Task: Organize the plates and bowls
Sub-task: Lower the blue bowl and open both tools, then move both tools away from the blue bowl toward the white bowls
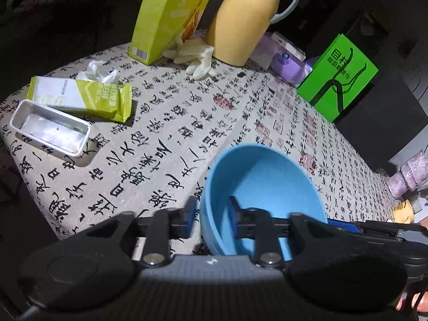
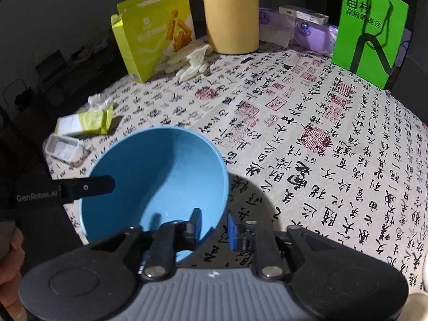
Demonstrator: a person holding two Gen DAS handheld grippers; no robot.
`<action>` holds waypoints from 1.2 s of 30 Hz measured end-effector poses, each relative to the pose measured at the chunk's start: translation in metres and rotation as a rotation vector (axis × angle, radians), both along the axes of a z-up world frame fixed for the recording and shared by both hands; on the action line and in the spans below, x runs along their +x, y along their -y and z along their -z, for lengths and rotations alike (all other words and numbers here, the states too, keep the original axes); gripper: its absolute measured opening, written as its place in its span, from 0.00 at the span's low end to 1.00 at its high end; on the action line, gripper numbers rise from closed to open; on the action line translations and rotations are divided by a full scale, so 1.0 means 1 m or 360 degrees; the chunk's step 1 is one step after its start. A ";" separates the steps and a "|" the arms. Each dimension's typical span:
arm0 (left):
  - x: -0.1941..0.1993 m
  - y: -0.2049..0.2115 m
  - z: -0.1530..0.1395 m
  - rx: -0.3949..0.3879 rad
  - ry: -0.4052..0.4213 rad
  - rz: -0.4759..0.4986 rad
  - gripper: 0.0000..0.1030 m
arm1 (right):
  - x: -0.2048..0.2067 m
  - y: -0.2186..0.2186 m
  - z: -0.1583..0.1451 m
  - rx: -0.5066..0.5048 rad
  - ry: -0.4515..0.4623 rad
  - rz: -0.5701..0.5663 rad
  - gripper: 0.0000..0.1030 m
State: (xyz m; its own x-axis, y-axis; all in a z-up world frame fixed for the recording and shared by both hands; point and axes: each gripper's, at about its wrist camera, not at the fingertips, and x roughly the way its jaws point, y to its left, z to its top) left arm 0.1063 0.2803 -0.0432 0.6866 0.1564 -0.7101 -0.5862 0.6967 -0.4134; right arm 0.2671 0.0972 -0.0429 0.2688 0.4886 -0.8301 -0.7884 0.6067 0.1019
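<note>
A blue bowl (image 1: 263, 184) stands on the calligraphy-print tablecloth (image 1: 149, 144) near the table's front edge. My left gripper (image 1: 212, 211) straddles its left wall, one finger outside and one inside, with gaps on both sides, so it is open. My right gripper (image 2: 214, 224) straddles the near right rim of the bowl (image 2: 155, 176) the same way, open, pads clear of the wall. One finger (image 2: 91, 187) of the left gripper reaches over the bowl's left rim in the right wrist view.
At the back stand a yellow thermos jug (image 1: 240, 18), an open yellow-green snack box (image 1: 165, 18), white gloves (image 1: 195, 56), purple tissue packs (image 2: 307, 32) and a green bag (image 1: 339, 77). A foil tray (image 1: 50, 128) and snack wrapper (image 1: 83, 99) lie left.
</note>
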 end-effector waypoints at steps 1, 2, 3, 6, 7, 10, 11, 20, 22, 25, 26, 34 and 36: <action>-0.002 0.000 -0.002 0.0014 0.0010 -0.0008 0.42 | 0.000 0.002 -0.002 0.0022 -0.0001 0.0008 0.33; -0.003 0.002 -0.004 0.0036 0.0015 -0.0014 0.46 | 0.000 0.005 -0.004 0.0043 0.0001 0.0014 0.36; -0.004 0.002 -0.006 0.0050 0.0027 -0.0011 0.50 | -0.001 0.008 -0.006 0.0061 0.0005 0.0019 0.41; -0.008 0.006 -0.012 0.0076 0.0067 0.0004 0.67 | -0.003 0.016 -0.013 0.0111 0.0023 0.0035 0.57; -0.009 0.008 -0.014 0.0094 0.0081 0.0007 0.70 | -0.004 0.019 -0.015 0.0130 0.0030 0.0039 0.65; -0.014 0.015 -0.019 0.0129 0.0136 0.0029 0.83 | -0.007 0.028 -0.020 0.0180 0.0051 0.0057 0.84; -0.015 0.016 -0.021 0.0141 0.0154 0.0032 0.89 | -0.008 0.032 -0.022 0.0198 0.0057 0.0068 0.87; -0.027 0.031 -0.031 0.0230 0.0276 0.0038 1.00 | -0.012 0.068 -0.030 0.0325 0.0112 0.0196 1.00; -0.028 0.038 -0.032 0.0262 0.0284 0.0045 1.00 | -0.013 0.077 -0.032 0.0359 0.0128 0.0227 1.00; -0.029 0.047 -0.031 0.0272 0.0289 0.0069 1.00 | -0.018 0.093 -0.034 0.0410 0.0151 0.0274 1.00; -0.030 0.049 -0.030 0.0267 0.0293 0.0077 1.00 | -0.019 0.098 -0.035 0.0422 0.0163 0.0288 1.00; -0.037 0.074 -0.034 0.0290 0.0340 0.0119 1.00 | -0.033 0.142 -0.040 0.0494 0.0243 0.0399 1.00; -0.038 0.080 -0.036 0.0294 0.0352 0.0129 1.00 | -0.036 0.154 -0.042 0.0508 0.0254 0.0430 1.00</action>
